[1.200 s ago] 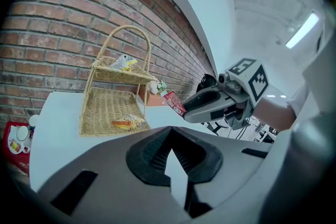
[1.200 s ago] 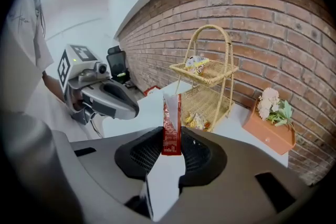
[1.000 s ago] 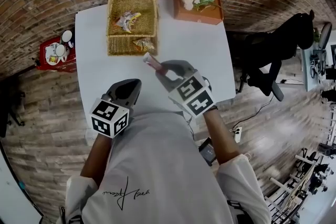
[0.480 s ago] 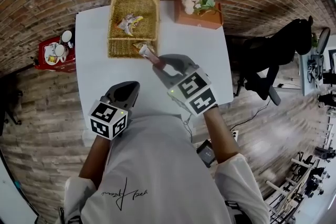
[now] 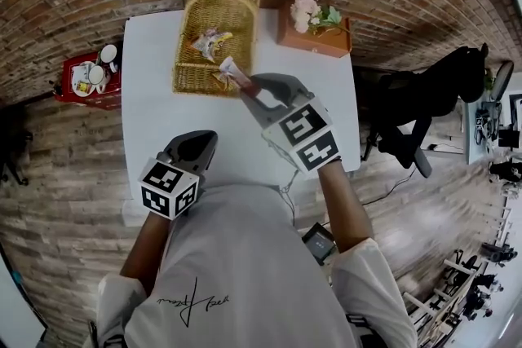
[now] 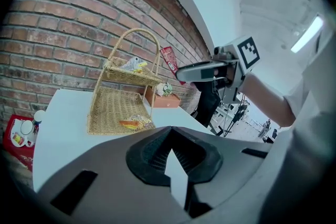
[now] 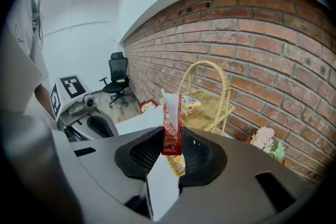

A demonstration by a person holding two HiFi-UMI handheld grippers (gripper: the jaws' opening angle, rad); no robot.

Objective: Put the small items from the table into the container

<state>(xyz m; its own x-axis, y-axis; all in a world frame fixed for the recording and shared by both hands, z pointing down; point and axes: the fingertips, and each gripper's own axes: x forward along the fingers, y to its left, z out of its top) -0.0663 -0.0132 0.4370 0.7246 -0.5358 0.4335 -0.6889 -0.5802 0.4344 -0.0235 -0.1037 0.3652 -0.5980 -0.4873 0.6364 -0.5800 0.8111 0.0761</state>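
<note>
White table point(image 5: 155, 118): right gripper point(image 5: 251, 87) grips a red sachet point(image 5: 232, 72) above the basket's point(image 5: 238, 19) near edge (packets point(image 5: 209, 41) inside); left gripper point(image 5: 198, 144), closed and empty, well short of the basket.

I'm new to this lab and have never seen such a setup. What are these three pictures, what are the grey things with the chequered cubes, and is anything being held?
There is no robot here. A person holds a two-jaw gripper in each hand, and the marker cubes are part of those grippers. The head view comes from a camera on the person's head, looking down. Each gripper view comes from a camera riding on that gripper, looking along its jaws. On the white table stand a wicker basket, with a few snack packets already in it, and an orange box of flowers. The right gripper is shut on a red sachet, raised near the basket. The left gripper is shut and empty, at the near part of the table.
</note>
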